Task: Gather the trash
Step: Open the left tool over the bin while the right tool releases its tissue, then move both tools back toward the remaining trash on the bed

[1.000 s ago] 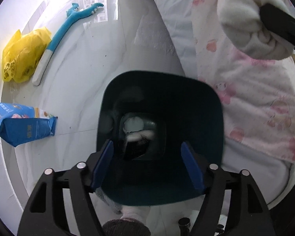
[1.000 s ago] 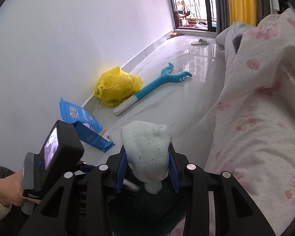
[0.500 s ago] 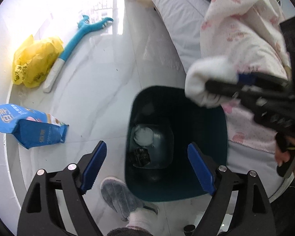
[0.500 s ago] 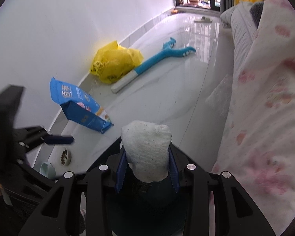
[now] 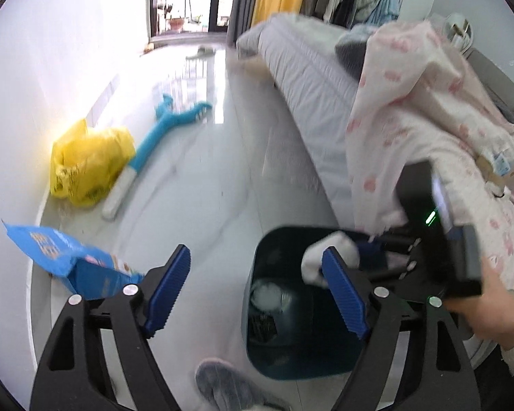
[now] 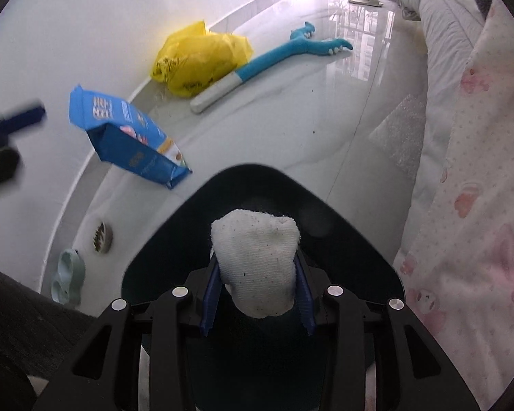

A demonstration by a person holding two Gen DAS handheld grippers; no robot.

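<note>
A dark teal bin point(image 5: 284, 352) stands on the floor beside the bed, with crumpled white trash point(image 5: 267, 296) at its bottom. My right gripper point(image 6: 257, 274) is shut on a dirty white sock point(image 6: 257, 257) and holds it just above the bin's mouth point(image 6: 257, 174). The left wrist view shows that sock point(image 5: 329, 257) over the bin's far rim, with a hand point(image 5: 490, 311) on the right tool. My left gripper point(image 5: 257, 291) hangs above and left of the bin; its jaws are closing with nothing between them.
Along the wall lie a yellow plastic bag point(image 5: 85, 167), a blue pouch point(image 5: 68, 263) and a long blue-and-white toy point(image 5: 154, 147). A bed with a pink blanket point(image 5: 411, 130) fills the right side. Two small bowls point(image 6: 102, 236) sit by the wall. A slippered foot point(image 5: 229, 387) stands near the bin.
My left gripper rose and tilted up off the bin, which slid to the lower right of its view. The right gripper came down with the sock, over the bin's mouth.
</note>
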